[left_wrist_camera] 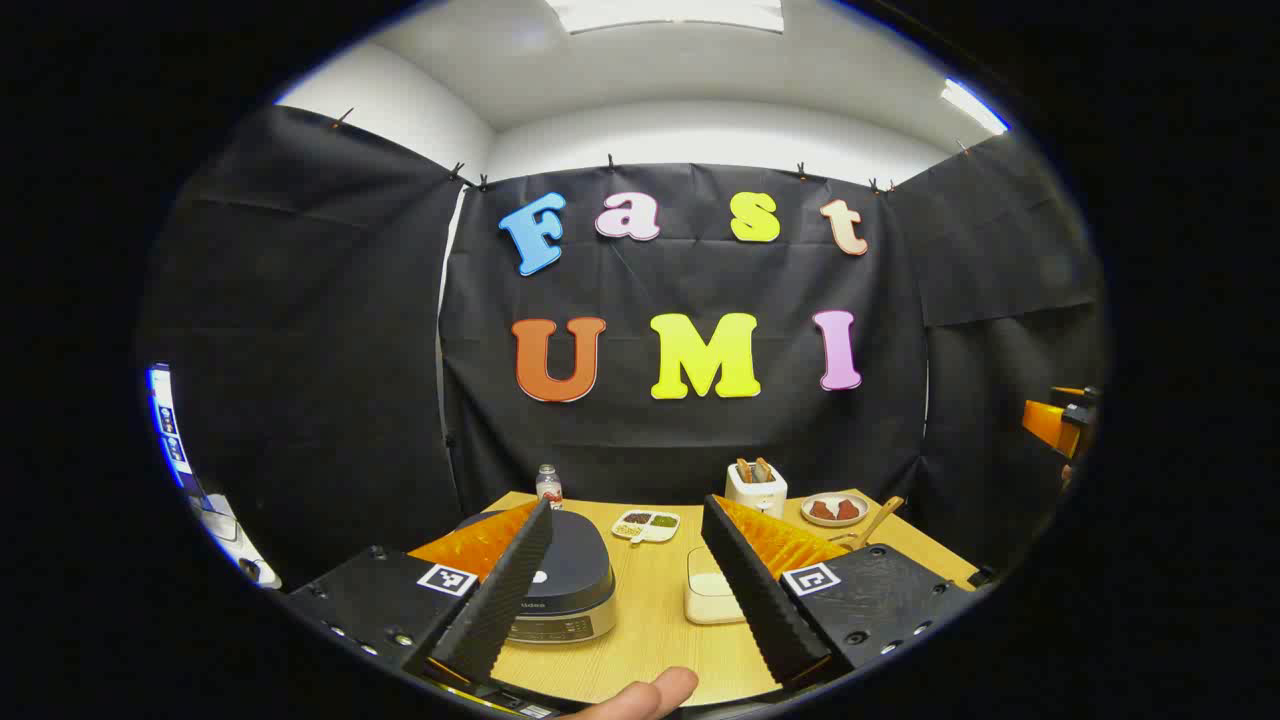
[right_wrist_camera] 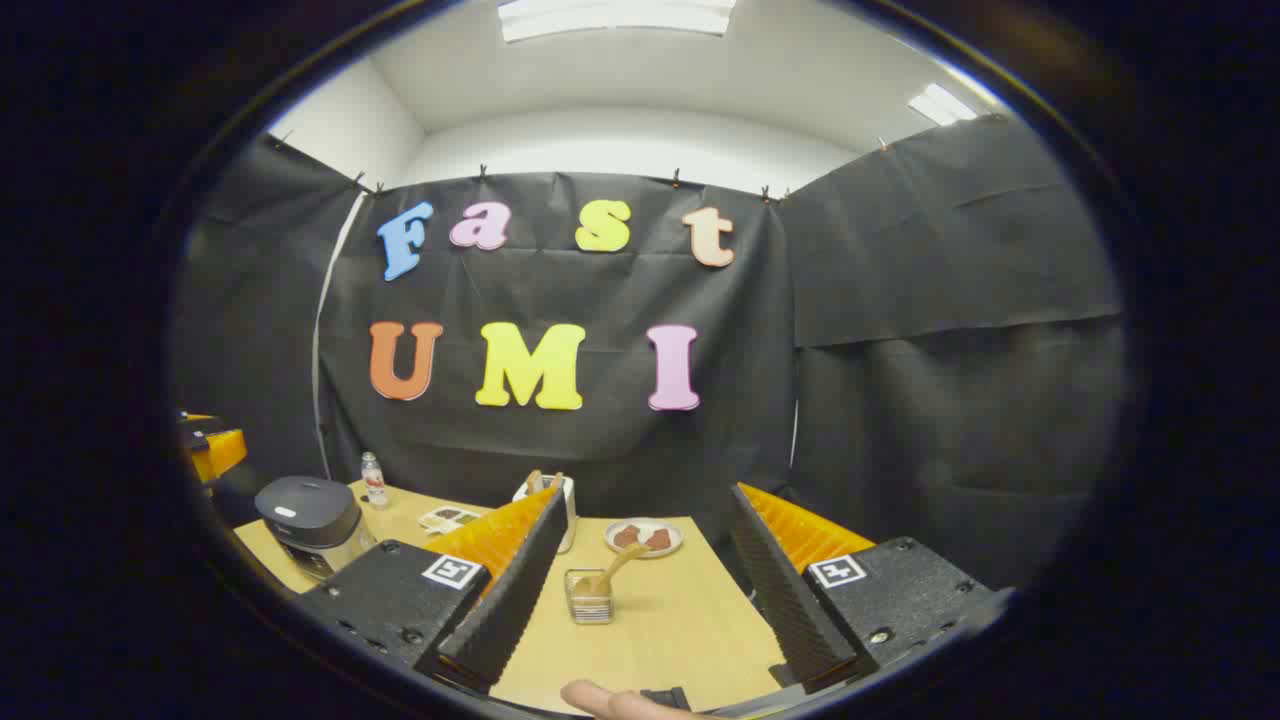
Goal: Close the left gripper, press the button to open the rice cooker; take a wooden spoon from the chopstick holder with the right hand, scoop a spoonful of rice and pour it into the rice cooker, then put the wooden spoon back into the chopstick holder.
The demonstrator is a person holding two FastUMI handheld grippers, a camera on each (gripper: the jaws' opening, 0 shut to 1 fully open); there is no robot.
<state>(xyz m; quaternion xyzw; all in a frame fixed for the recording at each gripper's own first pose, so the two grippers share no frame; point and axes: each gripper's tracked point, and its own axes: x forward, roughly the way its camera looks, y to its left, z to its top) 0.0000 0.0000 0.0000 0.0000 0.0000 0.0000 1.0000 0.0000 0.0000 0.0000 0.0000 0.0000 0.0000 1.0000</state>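
Two grippers hang wide open above a wooden table [left_wrist_camera: 650, 640]: the left gripper [left_wrist_camera: 625, 590] frames the shut rice cooker [left_wrist_camera: 560, 580] and a white rice box [left_wrist_camera: 712, 595], touching neither. Between the right gripper's [right_wrist_camera: 640, 600] spread fingers stands the clear holder [right_wrist_camera: 589, 597] with the wooden spoon [right_wrist_camera: 618, 567] leaning in it, the cooker well off to its left.

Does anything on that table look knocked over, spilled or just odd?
Nothing stands out. The rice cooker sits closed and level, the wooden spoon leans in its holder, and the bottle stands upright. No spills show on the table.
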